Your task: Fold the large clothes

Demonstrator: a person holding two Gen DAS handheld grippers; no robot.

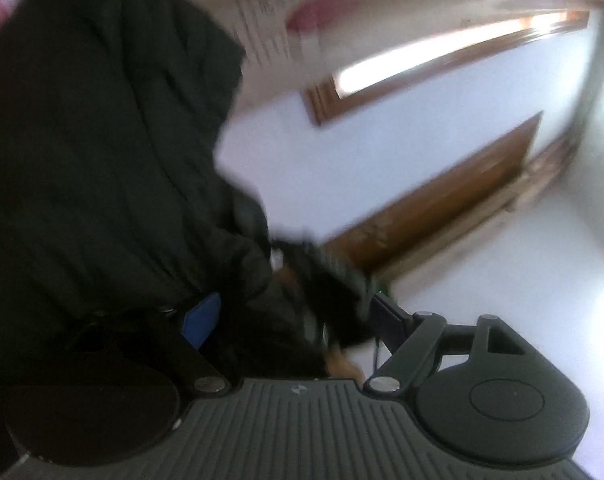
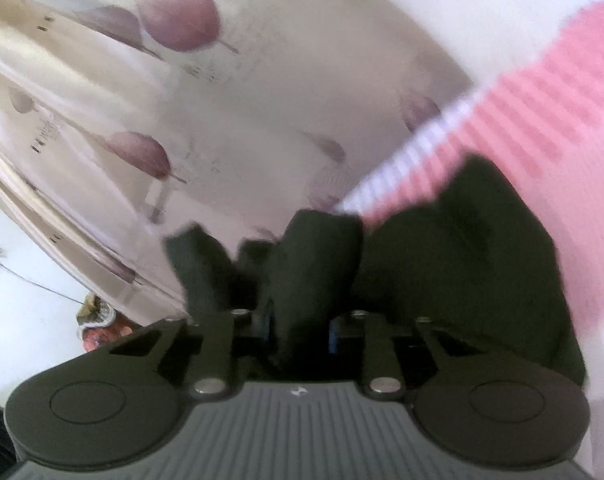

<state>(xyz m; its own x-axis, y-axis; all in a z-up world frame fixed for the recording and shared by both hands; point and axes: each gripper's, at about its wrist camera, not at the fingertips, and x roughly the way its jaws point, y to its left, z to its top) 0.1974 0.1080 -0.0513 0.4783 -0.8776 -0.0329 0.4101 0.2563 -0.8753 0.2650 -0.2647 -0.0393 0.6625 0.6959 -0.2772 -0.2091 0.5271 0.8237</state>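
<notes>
Both views are blurred by motion. A large black garment (image 1: 101, 152) fills the left of the left wrist view and hangs over my left gripper (image 1: 285, 320). Its blue pad (image 1: 201, 320) shows under the cloth; the jaws look closed on a fold. In the right wrist view my right gripper (image 2: 297, 324) is shut on a bunch of the same black garment (image 2: 318, 264), which rises between the fingers and spreads to the right (image 2: 482, 260).
A pink striped sheet (image 2: 542, 112) lies at the right behind the garment. A curtain with purple leaf prints (image 2: 173, 16) hangs behind. A wooden door (image 1: 442, 200) and a window frame (image 1: 422, 64) stand in a white wall.
</notes>
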